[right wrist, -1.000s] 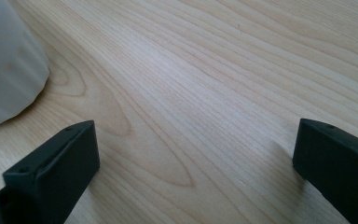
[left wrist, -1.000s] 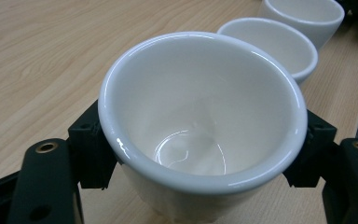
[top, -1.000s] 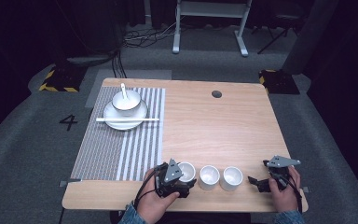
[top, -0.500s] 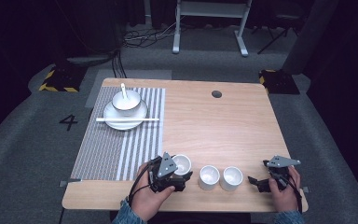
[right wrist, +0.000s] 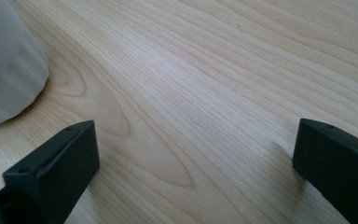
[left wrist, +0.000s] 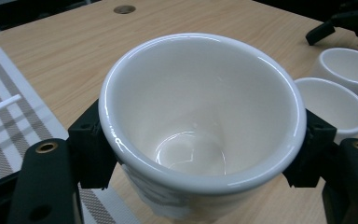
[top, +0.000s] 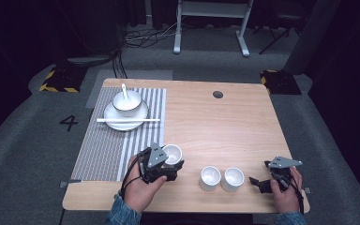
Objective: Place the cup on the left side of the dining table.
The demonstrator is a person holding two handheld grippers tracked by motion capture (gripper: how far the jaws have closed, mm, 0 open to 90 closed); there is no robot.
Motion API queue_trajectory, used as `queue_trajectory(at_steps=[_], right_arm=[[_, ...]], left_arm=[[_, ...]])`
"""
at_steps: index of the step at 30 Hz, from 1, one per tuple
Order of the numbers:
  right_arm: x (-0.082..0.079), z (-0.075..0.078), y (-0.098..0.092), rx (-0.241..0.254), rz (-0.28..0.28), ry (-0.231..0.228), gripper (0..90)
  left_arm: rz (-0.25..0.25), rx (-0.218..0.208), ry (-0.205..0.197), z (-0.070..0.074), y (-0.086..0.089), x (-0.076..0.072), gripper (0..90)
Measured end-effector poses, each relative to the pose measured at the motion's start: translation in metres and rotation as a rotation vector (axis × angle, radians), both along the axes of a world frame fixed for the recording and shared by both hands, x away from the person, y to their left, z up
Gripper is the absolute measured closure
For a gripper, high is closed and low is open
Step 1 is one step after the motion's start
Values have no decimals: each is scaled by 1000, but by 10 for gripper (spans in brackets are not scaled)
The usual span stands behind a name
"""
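Observation:
My left gripper point(top: 172, 159) is shut on a white cup point(top: 172, 153), its jaws clamping the cup's two sides just below the rim point(left wrist: 200, 112). The cup is empty and held near the right edge of the striped placemat point(top: 117, 136). Two more white cups point(top: 211, 177) point(top: 233, 178) stand side by side on the wooden table point(top: 215, 126), also seen at the right of the left gripper view point(left wrist: 331, 107) point(left wrist: 349, 65). My right gripper point(top: 258, 183) rests low at the front right, open, with bare wood between its jaws point(right wrist: 196, 154).
A white bowl with a spoon point(top: 127, 101) sits on a plate point(top: 122, 119) at the back of the placemat, with a white chopstick point(top: 127, 120) lying across it. A round cable hole point(top: 218, 94) is in the tabletop's far side. A blurred pale cup side point(right wrist: 7, 65) is close left of the right gripper.
My left gripper has carried the white cup leftward and slightly away from the other two cups, toward the placemat's edge. The right gripper has stayed put.

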State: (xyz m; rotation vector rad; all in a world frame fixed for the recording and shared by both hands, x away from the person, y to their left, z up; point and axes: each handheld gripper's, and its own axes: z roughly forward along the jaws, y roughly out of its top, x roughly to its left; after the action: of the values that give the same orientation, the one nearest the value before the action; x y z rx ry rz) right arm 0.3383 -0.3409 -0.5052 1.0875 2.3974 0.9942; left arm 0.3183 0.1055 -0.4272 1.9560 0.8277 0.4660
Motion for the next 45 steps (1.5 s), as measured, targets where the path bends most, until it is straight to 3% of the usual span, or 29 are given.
queue_trajectory(at_steps=[26,29,35,45], right_arm=[[0,0,0,0,0,0,5],[0,0,0,0,0,0,5],[0,0,0,0,0,0,5],[0,0,0,-1,1,-1,5]], left_arm=[[148,3,-20,13,47,53,263],[181,-3,-14,10,55,65,263],[193,11,-37,-2,67,81,263],[221,25,16,-29,77,96,263]])
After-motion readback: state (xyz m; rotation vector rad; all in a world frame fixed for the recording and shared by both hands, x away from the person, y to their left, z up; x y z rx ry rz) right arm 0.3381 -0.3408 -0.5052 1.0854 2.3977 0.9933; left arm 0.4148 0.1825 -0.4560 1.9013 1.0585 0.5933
